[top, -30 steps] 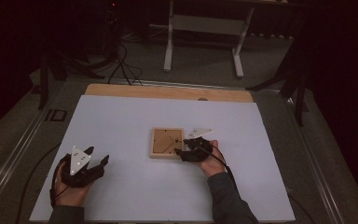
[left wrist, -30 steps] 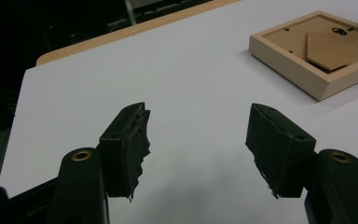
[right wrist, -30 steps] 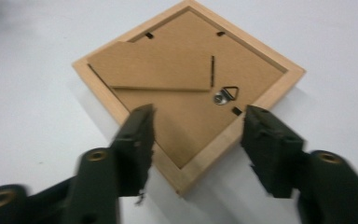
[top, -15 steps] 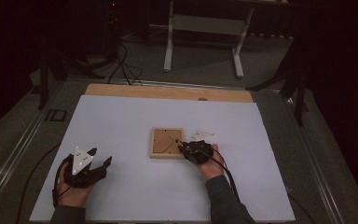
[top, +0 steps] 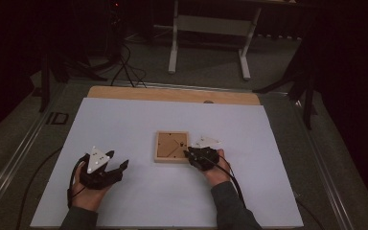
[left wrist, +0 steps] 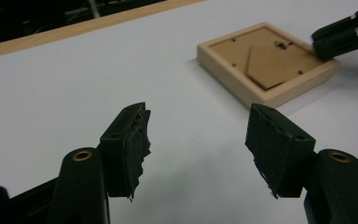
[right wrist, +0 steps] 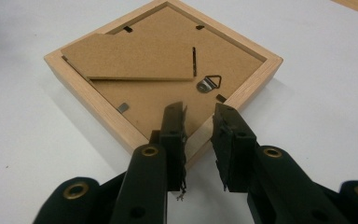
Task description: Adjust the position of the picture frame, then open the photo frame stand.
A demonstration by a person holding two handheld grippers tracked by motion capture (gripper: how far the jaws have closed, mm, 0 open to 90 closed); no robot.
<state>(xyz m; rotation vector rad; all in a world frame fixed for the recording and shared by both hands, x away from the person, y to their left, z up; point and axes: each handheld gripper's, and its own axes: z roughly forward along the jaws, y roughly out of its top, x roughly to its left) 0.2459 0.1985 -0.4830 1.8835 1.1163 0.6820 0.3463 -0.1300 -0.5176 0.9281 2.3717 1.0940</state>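
a dim lab or studio: white-covered table [top: 139,124] on a railed platform, cables [top: 124,67] at 11 o'clock, stand legs [top: 208,48] at 12.

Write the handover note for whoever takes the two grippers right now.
Right gripper: jaws just narrowed, astride the near corner of the picture frame; whether the pads press on it is unclear.
Left gripper: open, holding nothing, off to the frame's side over the white table cover.
Frame: lies face down mid-table, backing board and stand flap up.
Done: right gripper placed at the corner.
Left: frame not lifted or turned; left gripper yet to reach it.
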